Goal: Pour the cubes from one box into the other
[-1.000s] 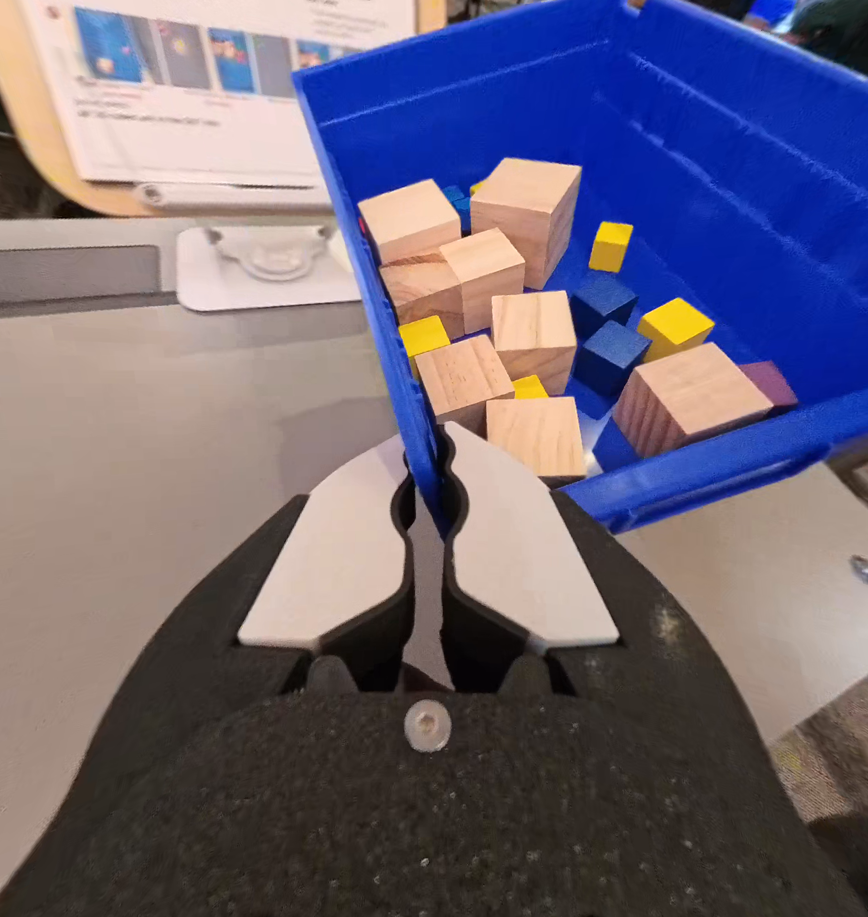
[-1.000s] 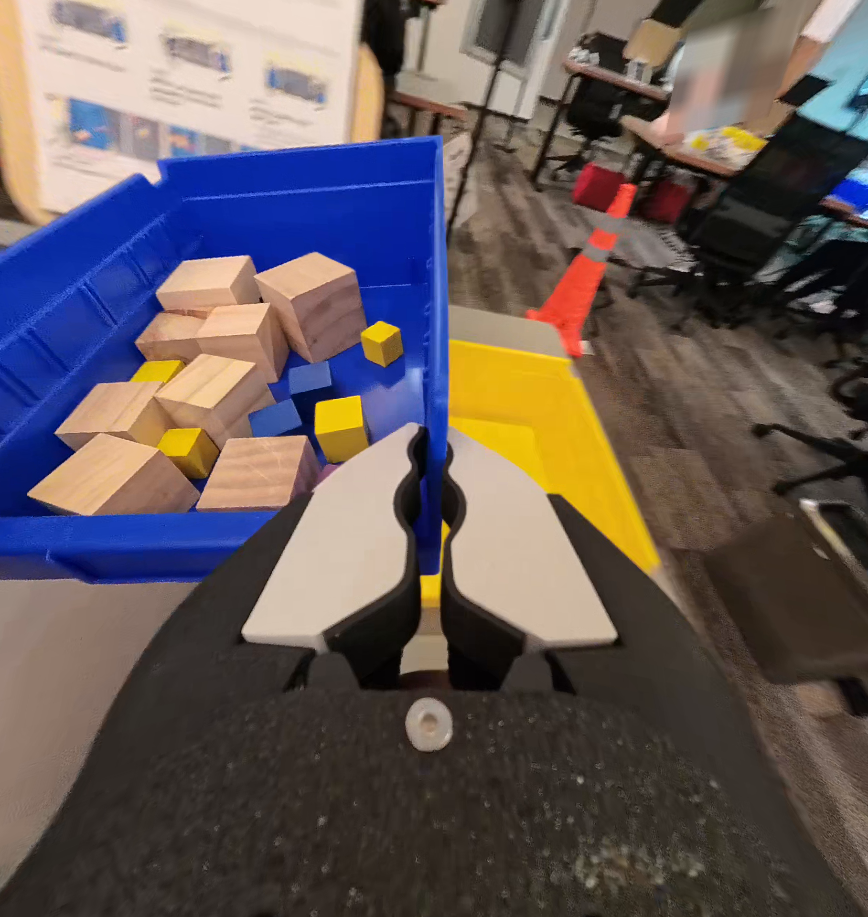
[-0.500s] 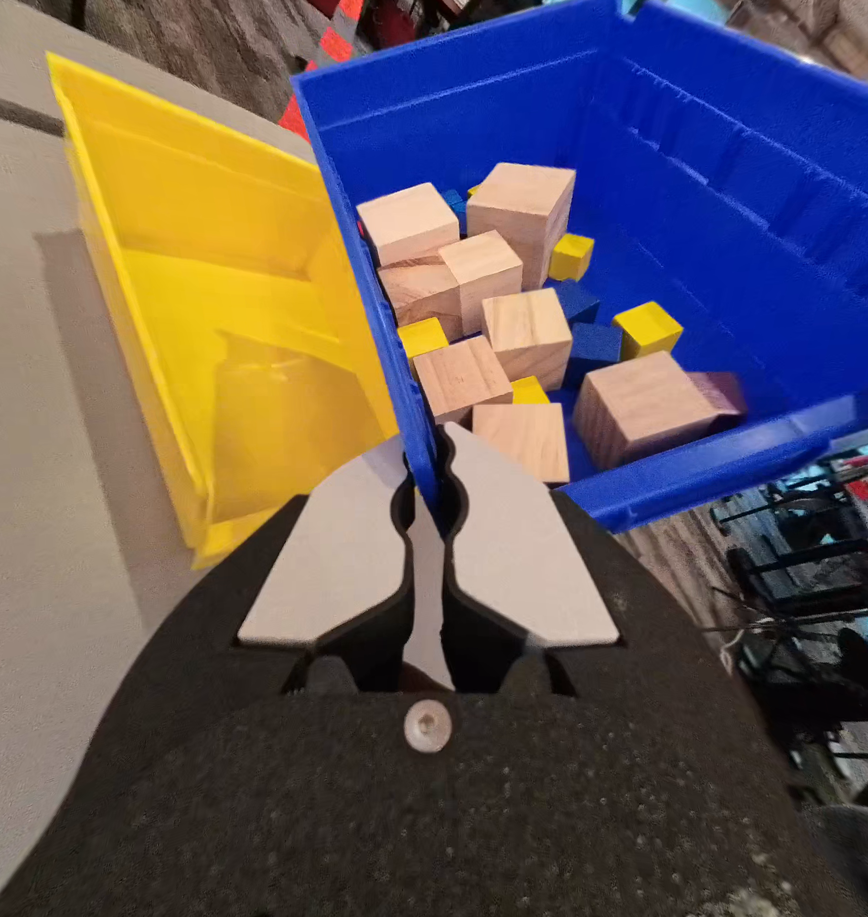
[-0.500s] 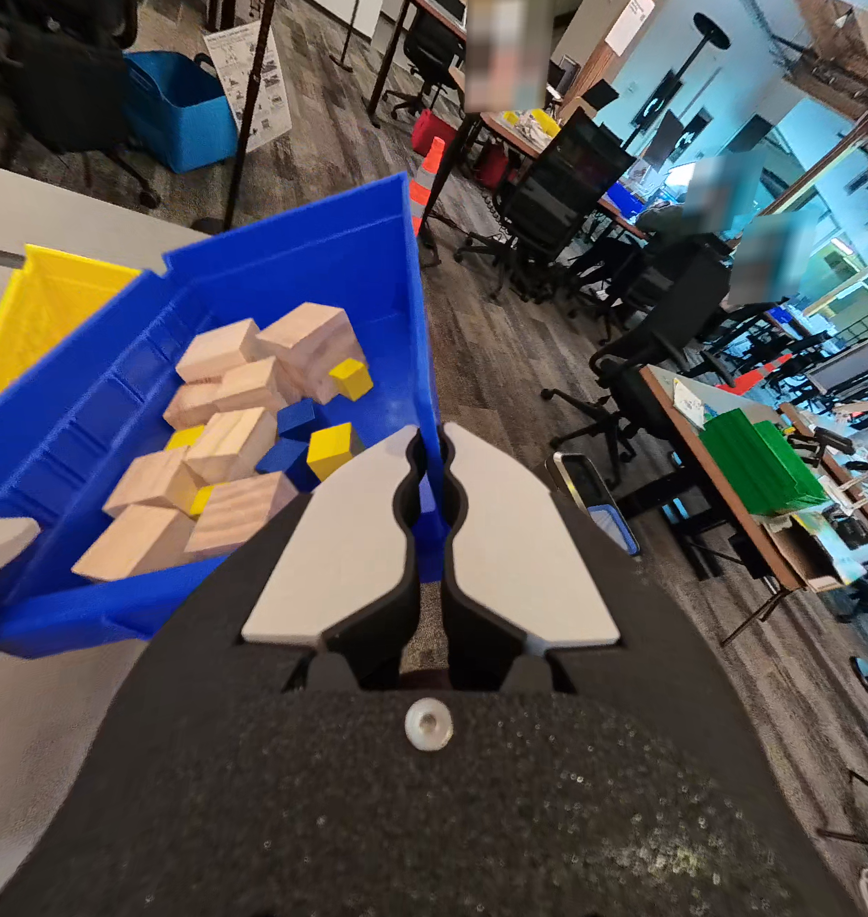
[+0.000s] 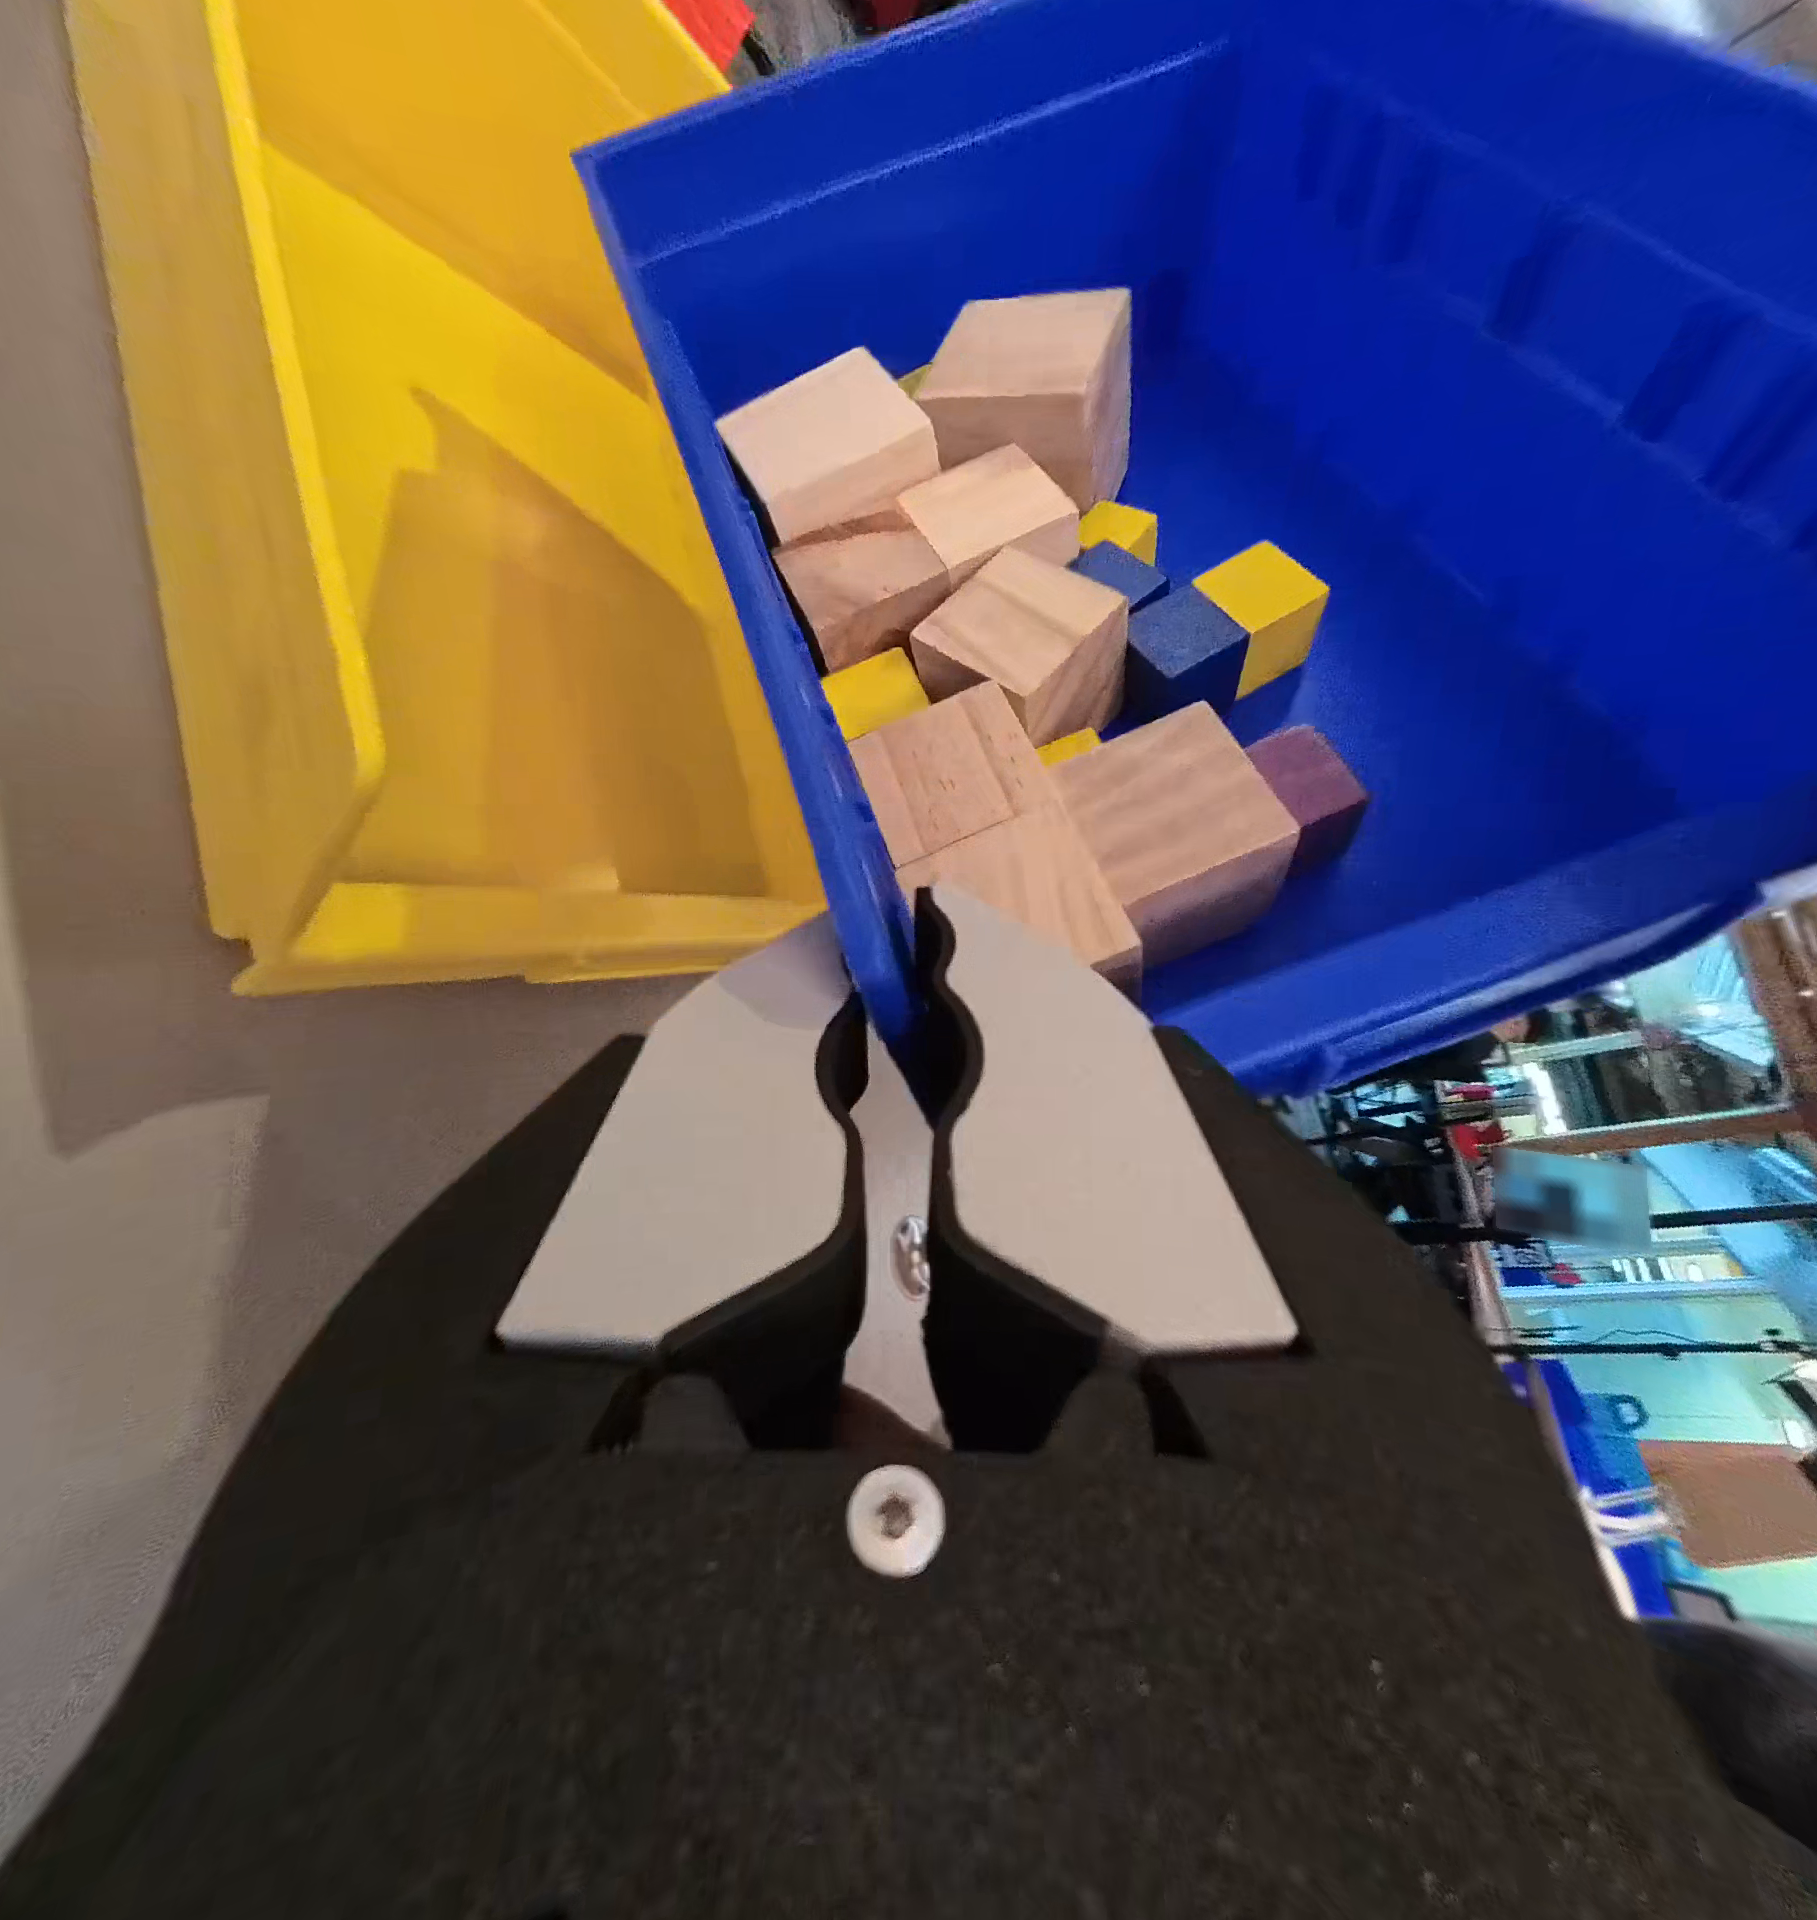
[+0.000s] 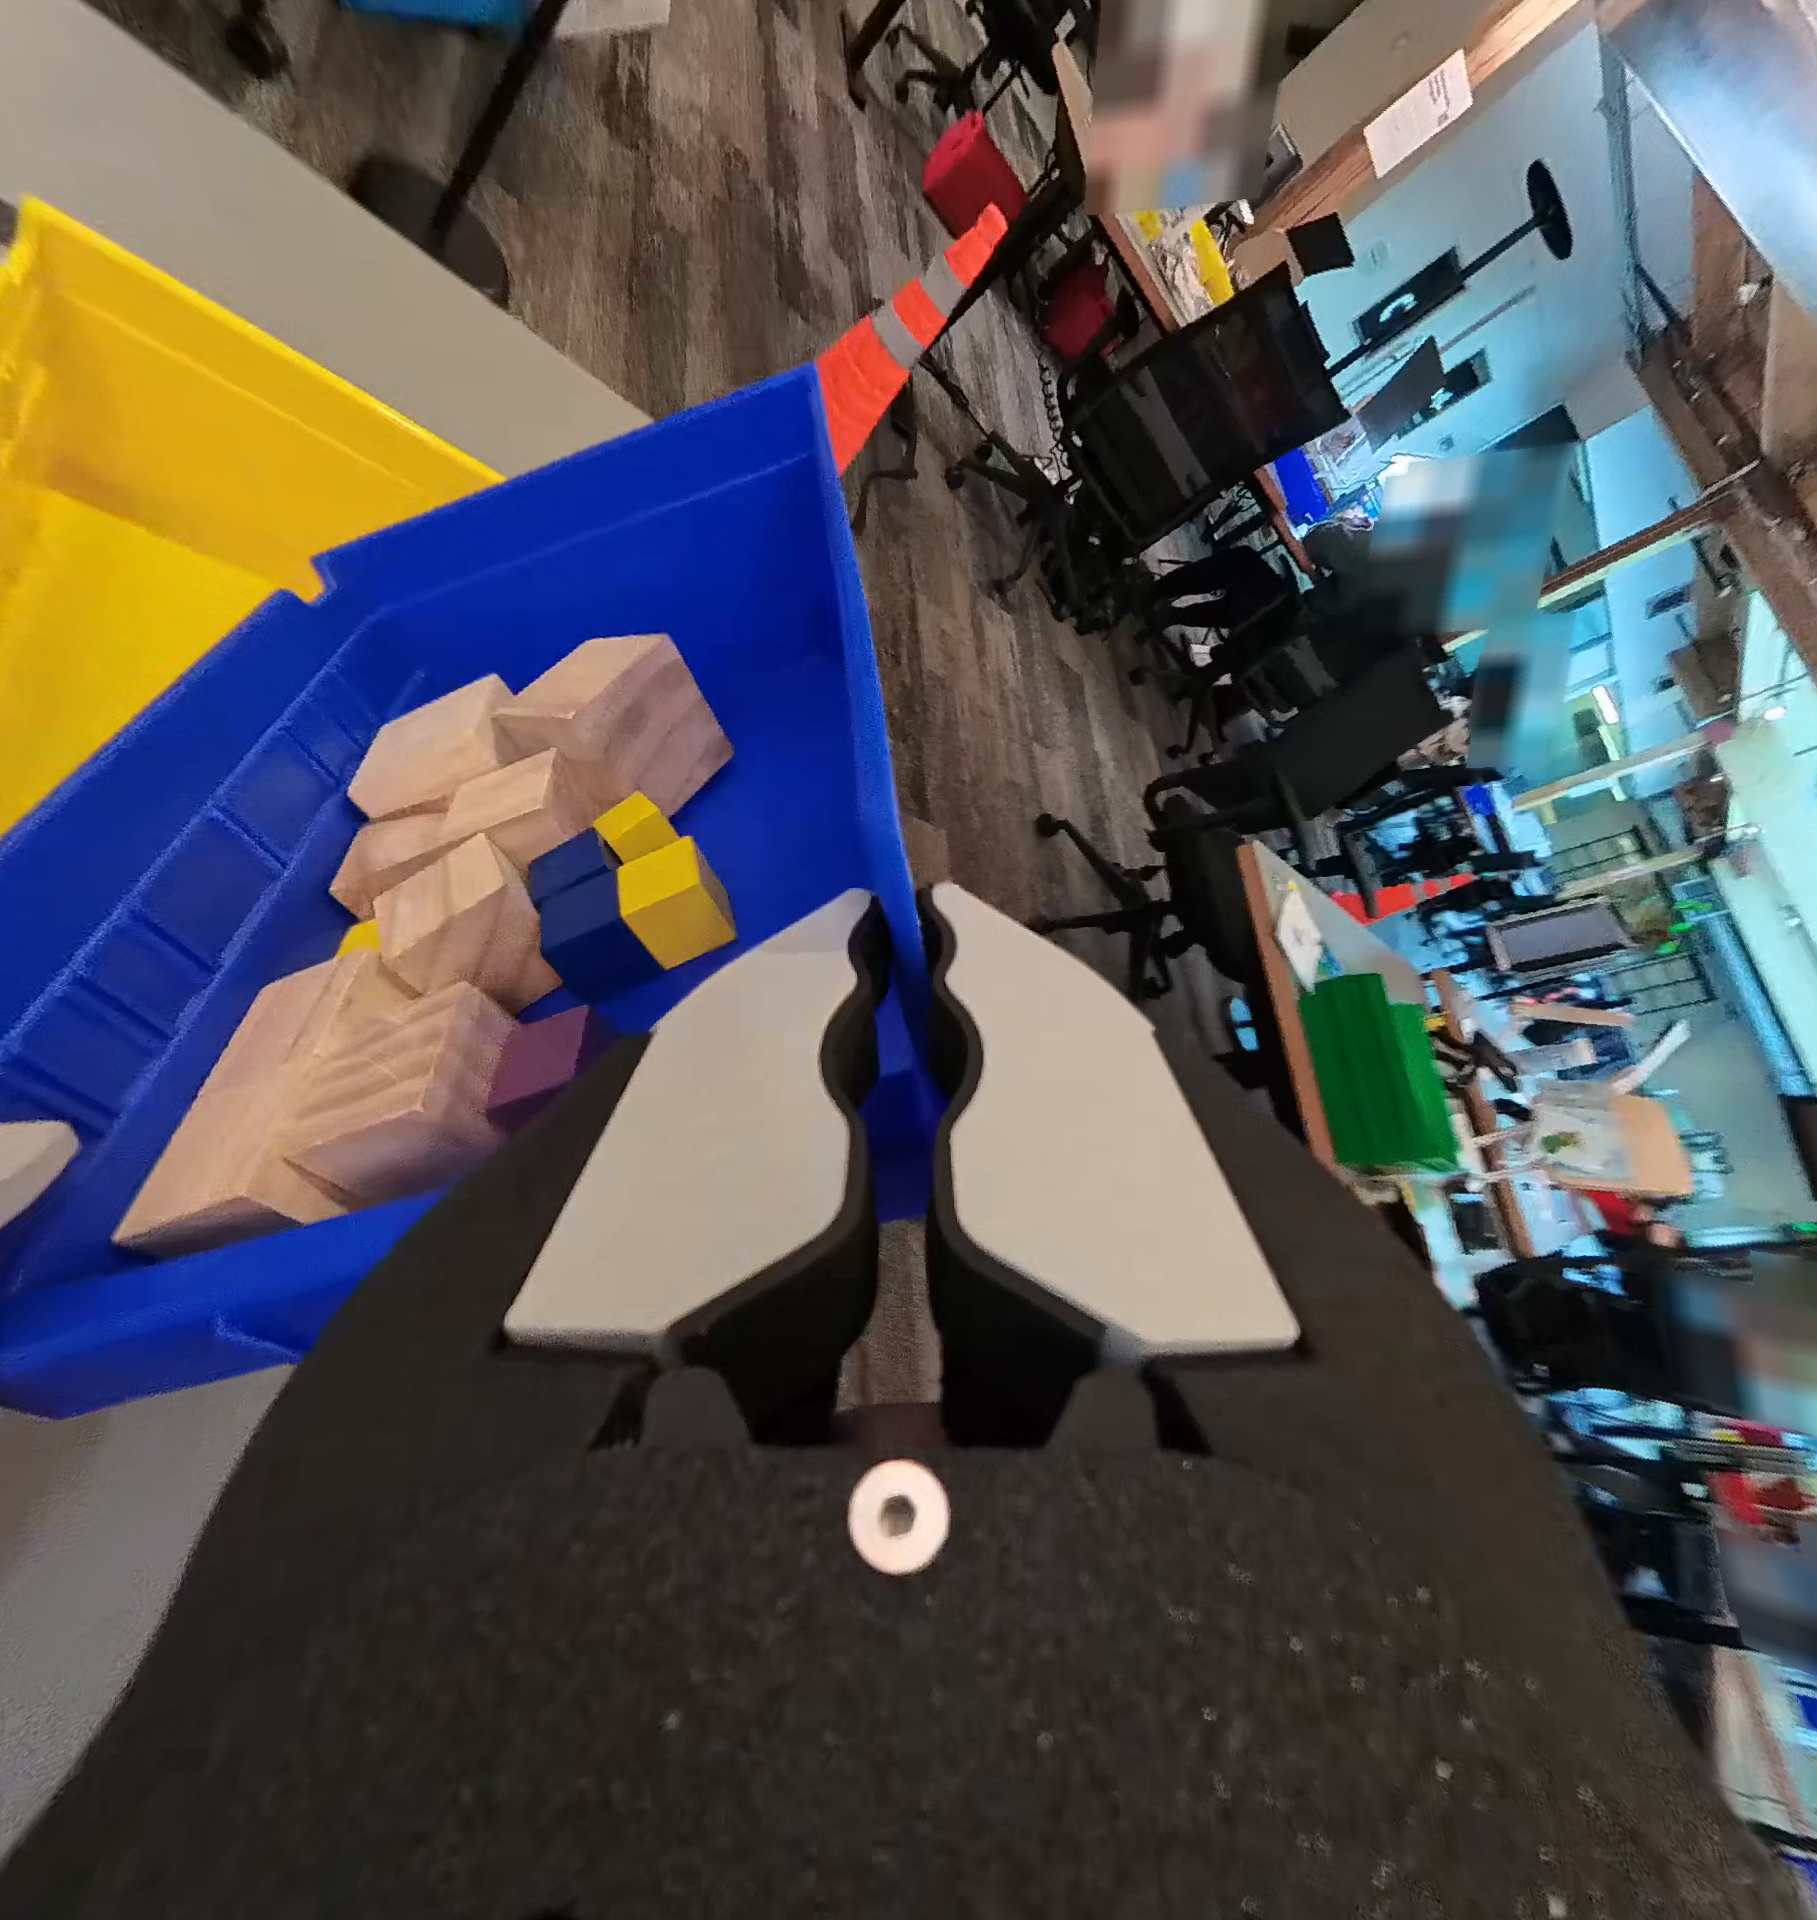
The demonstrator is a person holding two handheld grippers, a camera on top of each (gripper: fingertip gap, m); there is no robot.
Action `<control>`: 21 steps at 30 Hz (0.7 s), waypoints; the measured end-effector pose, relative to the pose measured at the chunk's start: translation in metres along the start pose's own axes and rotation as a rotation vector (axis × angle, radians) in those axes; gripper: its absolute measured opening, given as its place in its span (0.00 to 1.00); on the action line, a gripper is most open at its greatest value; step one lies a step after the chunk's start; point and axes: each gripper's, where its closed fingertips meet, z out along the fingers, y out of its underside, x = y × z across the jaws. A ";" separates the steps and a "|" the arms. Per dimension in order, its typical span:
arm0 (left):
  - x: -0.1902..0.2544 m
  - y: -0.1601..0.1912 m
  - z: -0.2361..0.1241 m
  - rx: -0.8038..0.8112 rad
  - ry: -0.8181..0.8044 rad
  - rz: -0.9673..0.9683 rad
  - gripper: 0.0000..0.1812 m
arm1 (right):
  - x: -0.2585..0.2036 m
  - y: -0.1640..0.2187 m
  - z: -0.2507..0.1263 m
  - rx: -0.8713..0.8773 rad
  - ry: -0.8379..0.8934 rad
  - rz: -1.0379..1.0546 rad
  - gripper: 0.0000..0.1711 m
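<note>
Both hand-held grippers, left [image 5: 896,935] and right [image 6: 902,914], pinch the blue bin's [image 5: 1455,436] walls, tipping wooden cubes [image 5: 997,644] toward the yellow bin [image 5: 447,520].

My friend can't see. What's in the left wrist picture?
The left hand-held gripper is shut on the side wall of a tilted blue box. Wooden, yellow, blue and purple cubes have piled against that wall. An empty yellow box sits just beyond on the grey table.

Grey table [image 5: 104,1195] – yellow box [image 5: 291,665] resting on it, near its edge
</note>
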 end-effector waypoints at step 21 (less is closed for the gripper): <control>-0.022 0.017 0.013 -0.144 0.123 -0.384 0.03 | -0.058 -0.061 0.023 -0.032 0.092 -0.405 0.04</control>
